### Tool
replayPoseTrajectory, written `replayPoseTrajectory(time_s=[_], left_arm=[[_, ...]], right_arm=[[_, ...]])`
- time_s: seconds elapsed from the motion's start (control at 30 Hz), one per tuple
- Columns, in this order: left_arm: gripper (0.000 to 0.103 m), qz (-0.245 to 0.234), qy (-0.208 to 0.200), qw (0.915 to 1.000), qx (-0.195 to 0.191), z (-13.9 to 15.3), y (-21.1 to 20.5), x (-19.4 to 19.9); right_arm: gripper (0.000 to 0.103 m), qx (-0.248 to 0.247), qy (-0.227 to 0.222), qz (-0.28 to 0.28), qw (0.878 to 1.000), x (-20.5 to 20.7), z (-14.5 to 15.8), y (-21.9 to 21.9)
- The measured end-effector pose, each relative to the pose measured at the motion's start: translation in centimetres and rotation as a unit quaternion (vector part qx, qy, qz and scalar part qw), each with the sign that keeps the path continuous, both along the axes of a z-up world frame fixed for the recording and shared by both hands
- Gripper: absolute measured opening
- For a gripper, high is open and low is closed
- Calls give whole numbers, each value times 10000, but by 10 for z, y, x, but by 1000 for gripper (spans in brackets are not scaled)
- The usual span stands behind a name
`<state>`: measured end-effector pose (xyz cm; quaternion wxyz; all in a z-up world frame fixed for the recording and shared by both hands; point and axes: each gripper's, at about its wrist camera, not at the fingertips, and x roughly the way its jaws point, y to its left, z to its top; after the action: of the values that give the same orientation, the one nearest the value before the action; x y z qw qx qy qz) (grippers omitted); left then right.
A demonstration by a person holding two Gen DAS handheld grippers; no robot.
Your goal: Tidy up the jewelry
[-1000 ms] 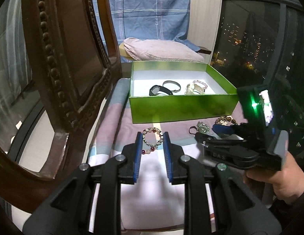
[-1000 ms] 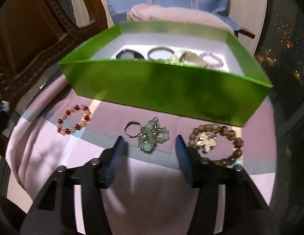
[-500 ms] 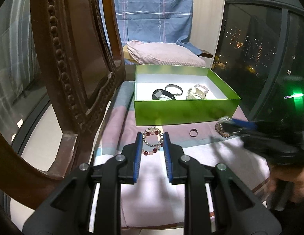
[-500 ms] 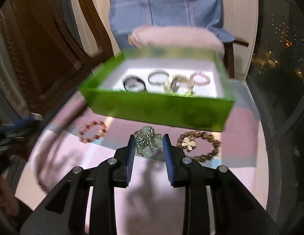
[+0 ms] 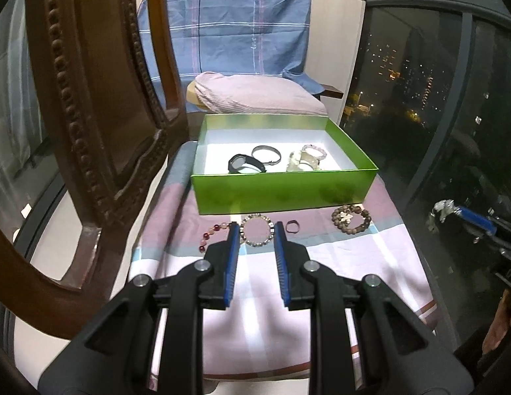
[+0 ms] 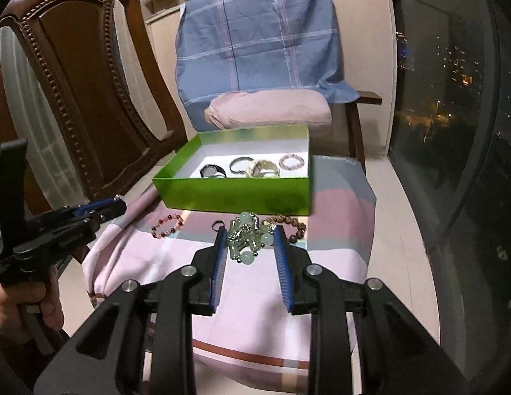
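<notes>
A green box sits on a pink striped cloth and holds a black watch, a metal bangle and a pink bead bracelet. My right gripper is shut on a jade bead ornament and holds it above the cloth; it also shows in the left wrist view. My left gripper is partly open and empty above a red bead bracelet. A small ring and a brown bead bracelet lie in front of the box.
A carved wooden chair back stands close on the left. A pink cushion and a blue plaid cloth are behind the box. Dark windows are on the right.
My right gripper closed on the jade ornament and lifted it up and back from the cloth. My left gripper stayed over the red bead bracelet and rose a little.
</notes>
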<state>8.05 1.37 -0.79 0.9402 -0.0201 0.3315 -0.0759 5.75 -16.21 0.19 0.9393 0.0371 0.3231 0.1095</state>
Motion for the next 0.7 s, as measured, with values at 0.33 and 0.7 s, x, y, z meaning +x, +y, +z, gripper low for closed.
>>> replayPoseTrajectory(time_s=[0.33,0.7], left_arm=[[21,-44,129,9998,144,-5,-13,4],[21,-29,187,9998,73,-7,-11,5]], right_arm=[[29,13,64,5,10000,3,-6,-4],[29,8,65,12,10000,2,-7,-2]])
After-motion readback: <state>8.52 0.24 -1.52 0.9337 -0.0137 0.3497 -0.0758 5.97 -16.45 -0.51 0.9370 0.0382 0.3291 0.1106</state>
